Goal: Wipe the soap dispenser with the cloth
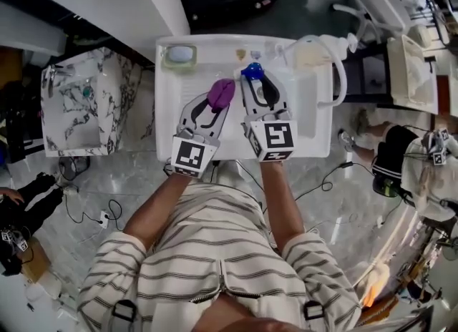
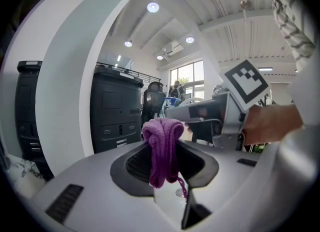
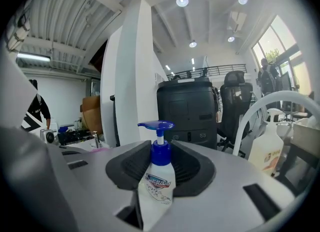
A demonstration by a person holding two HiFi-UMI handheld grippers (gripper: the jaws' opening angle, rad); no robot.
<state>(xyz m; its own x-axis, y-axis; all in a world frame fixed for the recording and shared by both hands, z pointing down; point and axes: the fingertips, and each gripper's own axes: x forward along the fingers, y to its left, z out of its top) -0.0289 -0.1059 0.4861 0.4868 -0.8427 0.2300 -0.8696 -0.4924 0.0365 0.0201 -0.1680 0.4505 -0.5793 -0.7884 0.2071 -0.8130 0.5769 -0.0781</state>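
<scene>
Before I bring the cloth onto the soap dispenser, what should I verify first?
1. Cloth grip: ok. The purple cloth is pinched between the left gripper's jaws.
2. Dispenser grip: ok. The right gripper is closed on the soap dispenser, which stands upright.
3. Free cloth for wiping: ok. A bunch sticks out past the jaws.
4. Cloth touching the dispenser: not ok. In the head view they sit side by side, apart.
5. Blue pump free of the jaws: ok.
6. Both grippers over the white basin: ok.
7. Where the bottle is dirty: cannot tell.
</scene>
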